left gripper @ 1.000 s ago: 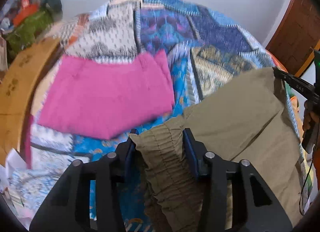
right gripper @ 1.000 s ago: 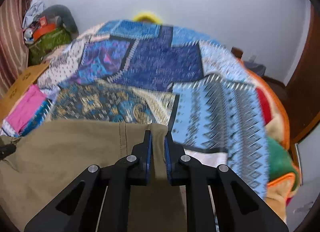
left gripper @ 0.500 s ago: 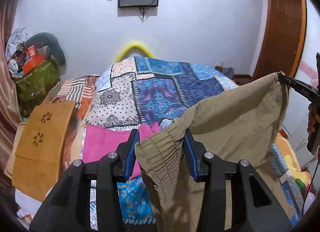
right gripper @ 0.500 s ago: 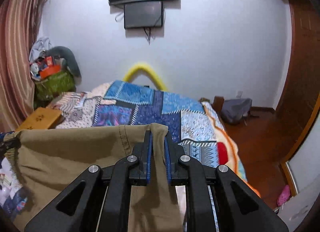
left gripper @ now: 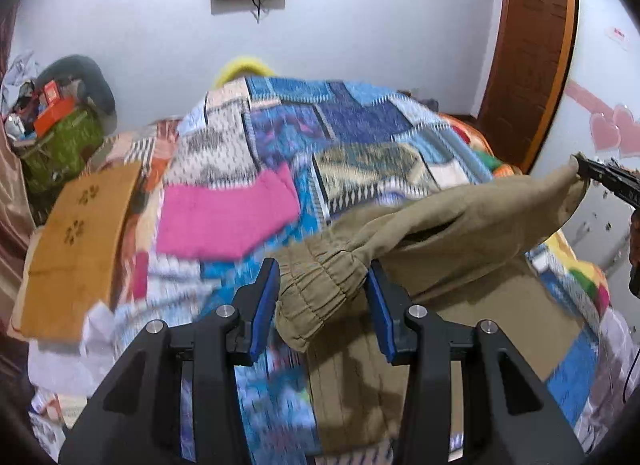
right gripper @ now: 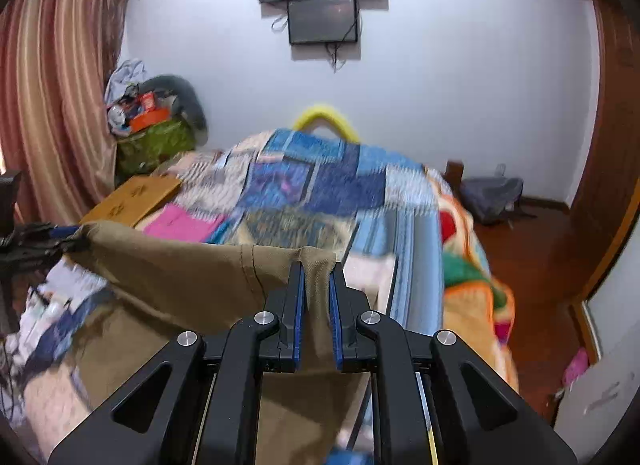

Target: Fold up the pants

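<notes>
The olive-khaki pants (left gripper: 460, 233) hang stretched between my two grippers above the patchwork bed. My left gripper (left gripper: 322, 297) is shut on the gathered elastic waistband (left gripper: 320, 285). My right gripper (right gripper: 316, 297) is shut on the other corner of the pants (right gripper: 180, 265). The right gripper also shows at the right edge of the left wrist view (left gripper: 600, 177), pinching the cloth. The left gripper shows at the left edge of the right wrist view (right gripper: 48, 241). The lower part of the pants drapes down onto the bed.
A folded pink garment (left gripper: 228, 217) lies on the patchwork quilt (left gripper: 340, 125). A wooden board (left gripper: 80, 241) lies at the bed's left edge. A green bag with clutter (right gripper: 156, 141) stands by the curtain. A door (left gripper: 532, 49) and a backpack (right gripper: 492, 193) are at the right.
Both grippers have come down and tilted toward the bed with the pants still held between them. The views are blurred from the motion.
</notes>
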`<state>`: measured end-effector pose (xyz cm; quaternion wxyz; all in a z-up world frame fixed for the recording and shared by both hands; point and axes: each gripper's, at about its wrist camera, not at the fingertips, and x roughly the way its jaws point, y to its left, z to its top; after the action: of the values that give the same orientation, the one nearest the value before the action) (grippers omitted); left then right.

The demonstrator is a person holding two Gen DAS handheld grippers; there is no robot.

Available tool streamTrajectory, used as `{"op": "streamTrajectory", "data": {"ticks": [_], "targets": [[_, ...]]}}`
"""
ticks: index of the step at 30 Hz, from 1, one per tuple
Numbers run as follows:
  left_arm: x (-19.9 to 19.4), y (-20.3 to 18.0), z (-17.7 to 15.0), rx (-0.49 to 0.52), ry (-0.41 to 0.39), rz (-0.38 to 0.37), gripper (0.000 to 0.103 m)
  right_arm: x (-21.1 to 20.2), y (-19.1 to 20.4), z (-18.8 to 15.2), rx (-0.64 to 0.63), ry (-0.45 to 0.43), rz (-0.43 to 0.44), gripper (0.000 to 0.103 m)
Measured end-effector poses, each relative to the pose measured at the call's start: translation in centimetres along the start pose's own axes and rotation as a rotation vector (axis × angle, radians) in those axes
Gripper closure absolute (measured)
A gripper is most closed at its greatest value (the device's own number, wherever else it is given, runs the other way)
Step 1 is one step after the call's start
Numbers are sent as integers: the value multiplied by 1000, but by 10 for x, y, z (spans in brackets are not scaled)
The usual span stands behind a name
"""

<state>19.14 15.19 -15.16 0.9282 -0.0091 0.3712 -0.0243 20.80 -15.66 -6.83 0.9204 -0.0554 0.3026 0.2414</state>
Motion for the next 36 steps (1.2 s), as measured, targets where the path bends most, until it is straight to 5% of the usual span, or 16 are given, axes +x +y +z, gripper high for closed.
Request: {"op": "streamTrajectory", "data": {"ticks": [10, 17, 21, 23, 25, 30, 36], "targets": [[0, -13, -82, -17, 160, -18, 59, -9, 19, -97, 1, 176, -16, 90], [-15, -7, -104, -68, 202, 6, 59, -13, 20, -141, 34, 295, -54, 87], [-32, -3, -92, -82, 176, 20, 59, -29, 27, -142, 4, 302, -71, 84], [-40, -7, -82, -76, 150, 26, 59, -39, 34, -137, -12, 266, -67, 74], [-47, -14, -71, -61, 122, 21, 58, -49, 43, -126, -19, 204, -45, 54], [-48, -49, -53, 28, 95, -26, 42, -45, 77, -102, -75, 163, 63, 53], [-23, -92, -53, 138, 151, -116, 41, -4, 118, -110, -187, 242, 156, 53]]}}
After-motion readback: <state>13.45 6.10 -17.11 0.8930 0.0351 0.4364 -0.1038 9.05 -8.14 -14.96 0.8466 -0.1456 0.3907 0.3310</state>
